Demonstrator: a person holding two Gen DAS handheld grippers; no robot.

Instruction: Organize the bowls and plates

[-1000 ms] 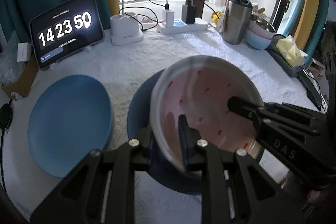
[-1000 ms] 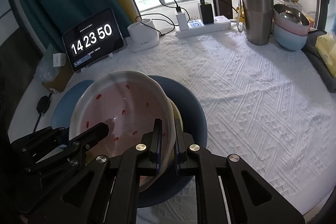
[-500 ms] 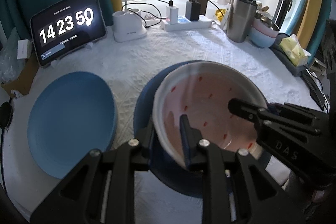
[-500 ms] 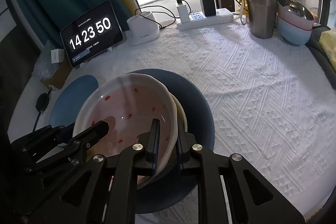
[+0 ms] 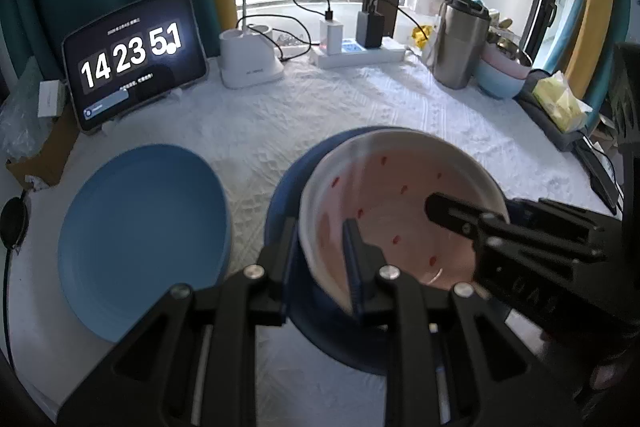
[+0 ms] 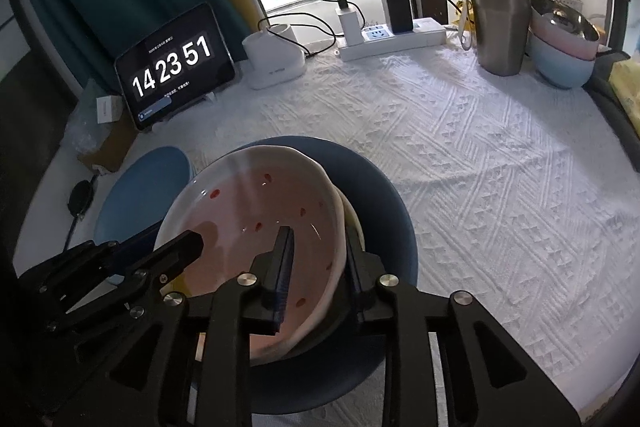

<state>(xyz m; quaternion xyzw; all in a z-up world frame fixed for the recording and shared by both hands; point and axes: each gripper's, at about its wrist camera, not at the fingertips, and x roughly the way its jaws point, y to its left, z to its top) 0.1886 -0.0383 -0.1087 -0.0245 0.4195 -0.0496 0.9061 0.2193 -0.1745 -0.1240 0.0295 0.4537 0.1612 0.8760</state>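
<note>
Since the earlier frame, right gripper (image 6: pixel 316 255) jaws have just been opening; the near rim of the pink bowl (image 6: pixel 256 211) sits between them, inner finger now standing clear of the inside wall with a visible gap, so no clamp on that side. Tablet clock (image 5: pixel 134 57) reads 14 23 51, one second on from before. Bowl sits lower and more level than earlier.

Left gripper (image 5: pixel 320 247): fingers straddle the bowl's rim on its own side, one inside, one outside, set close on the wall. Reads as clamped on the bowl, though contact of the outer pad is partly hidden.

Pink bowl (image 5: pixel 400 195): white rim, red speckles inside, lying within the dark blue plate (image 6: pixel 384 211) near the front of the counter (image 6: pixel 480 155). Right view shows a pale cream edge (image 6: pixel 354 223) just under the bowl's rim on the right; cannot tell what it belongs to.

Light blue plate (image 5: pixel 140 227) lies flat on the counter, just left of the dark blue plate, apart from it.

Back right of counter: steel tumbler (image 6: pixel 500 15), and beside it a stack of bowls (image 6: pixel 564 47), blue at the bottom, pink above, metal on top. Power strip (image 6: pixel 392 37) and white charger dock (image 6: pixel 274 61) along the window side.
</note>
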